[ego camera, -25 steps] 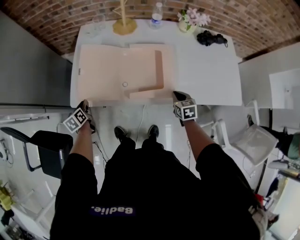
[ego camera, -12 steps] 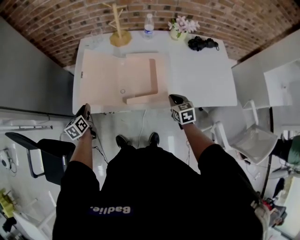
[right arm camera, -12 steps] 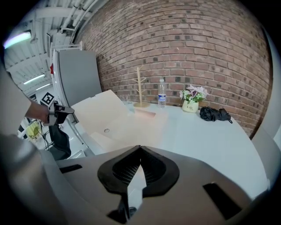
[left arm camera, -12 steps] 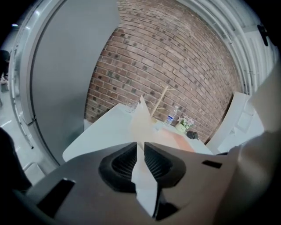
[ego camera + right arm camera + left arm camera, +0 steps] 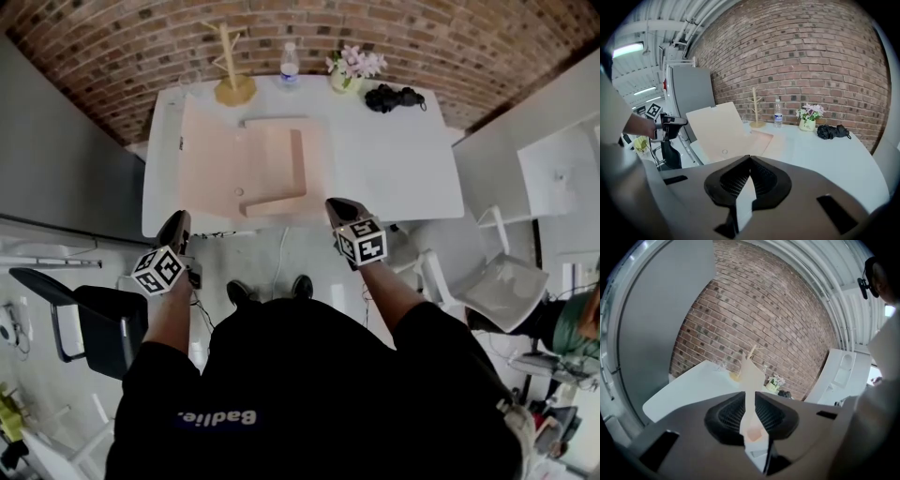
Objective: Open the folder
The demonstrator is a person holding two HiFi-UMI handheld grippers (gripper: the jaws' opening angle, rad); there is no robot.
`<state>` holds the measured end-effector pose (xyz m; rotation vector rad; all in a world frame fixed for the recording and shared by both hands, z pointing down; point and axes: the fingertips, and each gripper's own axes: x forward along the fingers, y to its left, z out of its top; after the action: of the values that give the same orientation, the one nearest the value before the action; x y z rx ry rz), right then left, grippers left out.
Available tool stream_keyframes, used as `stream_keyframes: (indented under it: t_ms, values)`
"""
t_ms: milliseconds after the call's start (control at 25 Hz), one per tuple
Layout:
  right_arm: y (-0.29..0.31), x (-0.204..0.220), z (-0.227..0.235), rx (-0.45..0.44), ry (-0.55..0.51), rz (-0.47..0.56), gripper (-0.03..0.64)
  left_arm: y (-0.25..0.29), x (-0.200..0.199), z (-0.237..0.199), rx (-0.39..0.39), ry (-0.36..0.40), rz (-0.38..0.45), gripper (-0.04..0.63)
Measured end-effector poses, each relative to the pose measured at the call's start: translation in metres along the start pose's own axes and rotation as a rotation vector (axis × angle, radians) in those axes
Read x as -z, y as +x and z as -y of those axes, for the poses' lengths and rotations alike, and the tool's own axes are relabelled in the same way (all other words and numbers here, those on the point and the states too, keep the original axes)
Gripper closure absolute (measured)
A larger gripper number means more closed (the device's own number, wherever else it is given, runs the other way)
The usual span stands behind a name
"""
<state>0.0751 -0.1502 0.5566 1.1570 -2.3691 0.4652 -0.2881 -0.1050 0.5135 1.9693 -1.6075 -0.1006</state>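
- Your left gripper is carrying its jaws a narrow slit apart; they have just been opening and are gripping nothing.
- Your right gripper is hanging empty, jaw tips touching.
- You are holding both short of the table, clear of the folder, probably because it is already lying open, cover swung left.
- Bare tabletop is stretching right of the folder; mug tree, water bottle and flowers are lining the far edge.

The folder lies open on the white table. A bottle, flowers and a wooden stand line its far edge.
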Motion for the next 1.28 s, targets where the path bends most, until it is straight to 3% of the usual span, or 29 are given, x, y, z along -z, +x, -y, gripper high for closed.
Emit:
stream_keyframes:
  t_ms: [240, 680, 1280]
  values:
    - [-0.023, -0.022, -0.022, -0.052, 0.027, 0.073, 0.588, -0.020, -0.018, 0.056, 0.079, 0.000, 0.087, 0.560]
    - [-0.069, -0.079, -0.071, -0.169, 0.039, 0.222, 0.588, -0.032, -0.037, 0.165, 0.291, 0.076, 0.067, 0.592]
    - [-0.109, -0.115, -0.101, -0.229, 0.034, 0.327, 0.588, -0.040, -0.035, 0.243, 0.474, 0.189, 0.027, 0.594]
